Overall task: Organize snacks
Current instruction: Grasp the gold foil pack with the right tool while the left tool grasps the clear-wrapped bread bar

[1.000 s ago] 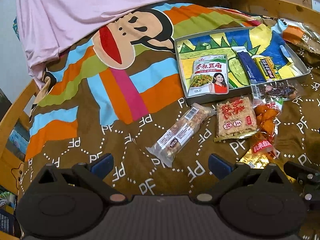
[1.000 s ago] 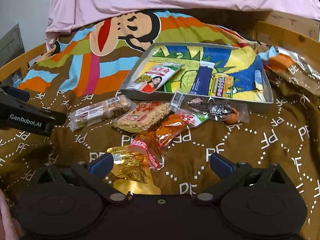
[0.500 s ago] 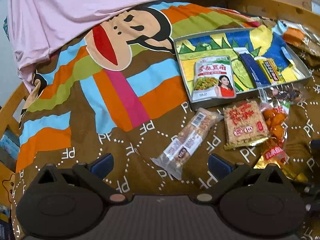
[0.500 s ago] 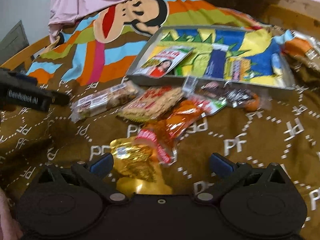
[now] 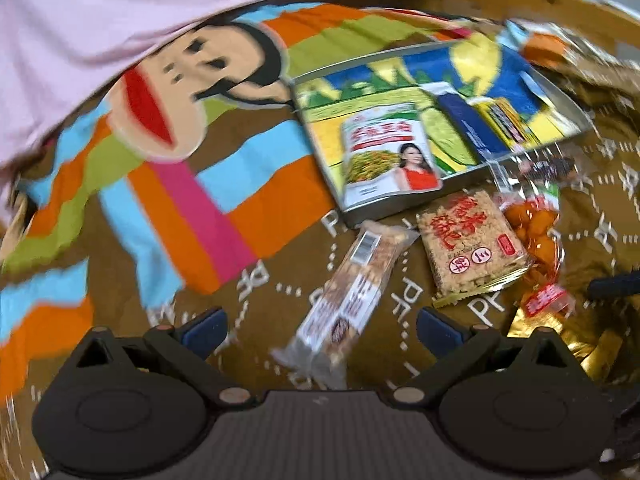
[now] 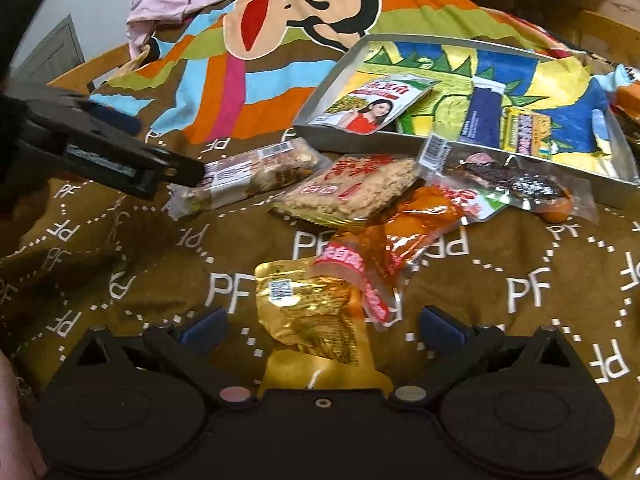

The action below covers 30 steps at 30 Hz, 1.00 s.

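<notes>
On the brown patterned blanket [image 6: 520, 320] we list: metal tray [image 6: 320, 136] holding three packets; nut bar [image 5: 348, 296], square cracker pack [image 5: 472, 240], orange pouch [image 6: 408, 236], gold pouch [image 6: 316, 312] and dark snack bag [image 6: 516, 184] lying loose before it. Our left gripper [image 5: 320, 326] gapes wide over the nut bar; our right gripper [image 6: 322, 326] gapes wide over the gold pouch.

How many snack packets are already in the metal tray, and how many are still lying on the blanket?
In the tray: 3 (bean packet, blue packet, yellow packet)
On the blanket: 5 (nut bar, square cracker, dark clear-wrapped snack, orange packet, gold packet)
Total: 8
</notes>
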Motion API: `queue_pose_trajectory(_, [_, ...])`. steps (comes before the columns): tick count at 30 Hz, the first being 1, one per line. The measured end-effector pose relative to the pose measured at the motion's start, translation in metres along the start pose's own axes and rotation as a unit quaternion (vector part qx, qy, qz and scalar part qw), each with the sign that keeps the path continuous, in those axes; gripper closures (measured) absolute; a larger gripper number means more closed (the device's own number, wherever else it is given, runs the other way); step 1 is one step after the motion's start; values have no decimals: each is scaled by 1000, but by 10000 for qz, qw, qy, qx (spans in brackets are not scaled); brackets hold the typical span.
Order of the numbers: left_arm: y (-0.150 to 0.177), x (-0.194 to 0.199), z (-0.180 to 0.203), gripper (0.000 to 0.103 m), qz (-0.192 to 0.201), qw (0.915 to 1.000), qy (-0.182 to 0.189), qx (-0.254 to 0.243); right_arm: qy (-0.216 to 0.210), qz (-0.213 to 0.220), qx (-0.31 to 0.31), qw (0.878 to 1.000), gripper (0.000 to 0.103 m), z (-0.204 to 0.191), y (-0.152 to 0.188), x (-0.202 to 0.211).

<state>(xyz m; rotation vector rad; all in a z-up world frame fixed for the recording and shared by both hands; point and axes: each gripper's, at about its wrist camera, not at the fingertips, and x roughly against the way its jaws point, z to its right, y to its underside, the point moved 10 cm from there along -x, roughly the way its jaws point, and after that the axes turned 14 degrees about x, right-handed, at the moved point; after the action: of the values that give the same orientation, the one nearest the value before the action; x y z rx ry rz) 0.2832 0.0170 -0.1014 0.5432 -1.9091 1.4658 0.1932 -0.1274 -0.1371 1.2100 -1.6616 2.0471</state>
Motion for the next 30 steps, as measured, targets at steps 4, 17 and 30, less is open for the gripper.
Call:
queue_pose_trajectory(4, [-6, -23, 6, 0, 53, 9977, 188, -643, -158, 2, -10, 9999, 13, -5, 0, -2])
queue_pose_trajectory(17, [8, -80, -4, 6, -669, 9941, 390, -757, 156, -72, 188, 9997, 29, -5, 2, -14])
queue_pose_trajectory(30, [19, -60, 10, 60, -1133, 9896, 744, -483, 109, 50, 252, 9996, 52, -12, -3, -6])
